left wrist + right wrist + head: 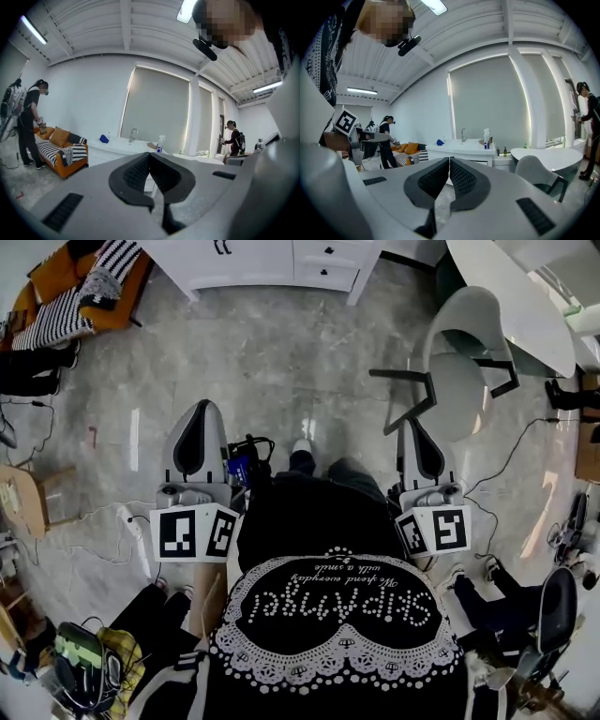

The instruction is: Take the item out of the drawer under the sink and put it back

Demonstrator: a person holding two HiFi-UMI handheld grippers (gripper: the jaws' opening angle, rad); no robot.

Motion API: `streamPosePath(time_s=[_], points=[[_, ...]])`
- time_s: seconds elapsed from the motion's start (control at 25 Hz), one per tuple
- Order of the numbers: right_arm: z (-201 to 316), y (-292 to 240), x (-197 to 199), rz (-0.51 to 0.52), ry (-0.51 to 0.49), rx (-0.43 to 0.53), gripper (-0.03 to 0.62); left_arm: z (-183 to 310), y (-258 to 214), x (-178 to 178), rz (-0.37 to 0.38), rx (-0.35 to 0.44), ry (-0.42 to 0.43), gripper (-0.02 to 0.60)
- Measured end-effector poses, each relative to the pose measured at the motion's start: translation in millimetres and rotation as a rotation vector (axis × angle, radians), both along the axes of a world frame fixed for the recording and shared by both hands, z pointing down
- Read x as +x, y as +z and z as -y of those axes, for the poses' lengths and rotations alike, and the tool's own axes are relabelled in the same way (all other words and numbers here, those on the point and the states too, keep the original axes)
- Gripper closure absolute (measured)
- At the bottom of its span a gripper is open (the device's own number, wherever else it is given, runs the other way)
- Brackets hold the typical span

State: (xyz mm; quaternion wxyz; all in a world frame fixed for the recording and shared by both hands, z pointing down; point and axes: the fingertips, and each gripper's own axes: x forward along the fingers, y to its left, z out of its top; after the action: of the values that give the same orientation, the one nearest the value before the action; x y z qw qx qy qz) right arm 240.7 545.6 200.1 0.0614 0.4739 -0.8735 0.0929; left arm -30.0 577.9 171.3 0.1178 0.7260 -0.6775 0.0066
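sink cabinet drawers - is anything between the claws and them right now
Nothing visible does. Only bare floor lies between the left claw, the right claw and the sink cabinet. The grey chair and white table stand off to the right, the orange sofa to the left.

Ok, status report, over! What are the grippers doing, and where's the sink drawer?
Left gripper shut, empty. Right gripper shut, empty. Sink cabinet ahead, not reached; drawers shut. Grey chair beside right gripper, over.
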Motion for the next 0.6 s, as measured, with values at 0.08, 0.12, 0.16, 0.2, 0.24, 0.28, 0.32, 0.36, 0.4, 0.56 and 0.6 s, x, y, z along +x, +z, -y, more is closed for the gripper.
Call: streamPosePath(time_s=[0.08, 0.12, 0.16, 0.2, 0.24, 0.28, 0.32, 0.36, 0.4, 0.56, 0.6], points=[[4.5, -1.3, -11.7, 0.001, -0.006, 0.002, 0.576, -0.3, -0.6, -17.0, 0.006, 0.002, -0.020, 0.578], [6.1, -2.4, -17.2, 0.001, -0.010, 0.004, 0.576, -1.1, -1.3, -25.2, 0.010, 0.002, -0.030, 0.577], [7.3, -3.2, -22.3, -0.001, -0.015, 0.004, 0.576, -2.2, -2.2, -33.1, 0.013, 0.001, -0.041, 0.577], [8.2, -3.5, -27.1, -0.002, -0.020, 0.003, 0.576, -3.2, -3.1, -40.1, 0.016, -0.001, -0.051, 0.577], [8.9, -3.1, -31.6, -0.003, -0.025, 0.000, 0.576, -3.7, -3.9, -45.9, 0.016, -0.002, -0.058, 0.577], [10.2, -2.4, -35.5, -0.003, -0.029, -0.004, 0.576, -3.2, -4.5, -49.9, 0.014, -0.003, -0.061, 0.578], [12.4, -1.7, -39.1, -0.003, -0.032, -0.008, 0.576, -1.3, -4.9, -52.2, 0.010, -0.002, -0.058, 0.577], [15.3, -1.3, -42.6, -0.003, -0.034, -0.010, 0.576, 1.6, -5.0, -53.4, 0.007, -0.001, -0.050, 0.578], [18.8, -1.0, -46.1, -0.002, -0.036, -0.011, 0.576, 5.1, -4.7, -54.3, 0.008, -0.003, -0.041, 0.577], [33.6, 5.1, -47.7, -0.001, -0.036, -0.028, 0.576, 20.2, 0.3, -55.7, 0.008, -0.022, -0.032, 0.577], [36.3, 7.5, -44.2, -0.003, -0.035, -0.031, 0.576, 22.6, 1.5, -55.1, -0.003, -0.023, -0.038, 0.577]])
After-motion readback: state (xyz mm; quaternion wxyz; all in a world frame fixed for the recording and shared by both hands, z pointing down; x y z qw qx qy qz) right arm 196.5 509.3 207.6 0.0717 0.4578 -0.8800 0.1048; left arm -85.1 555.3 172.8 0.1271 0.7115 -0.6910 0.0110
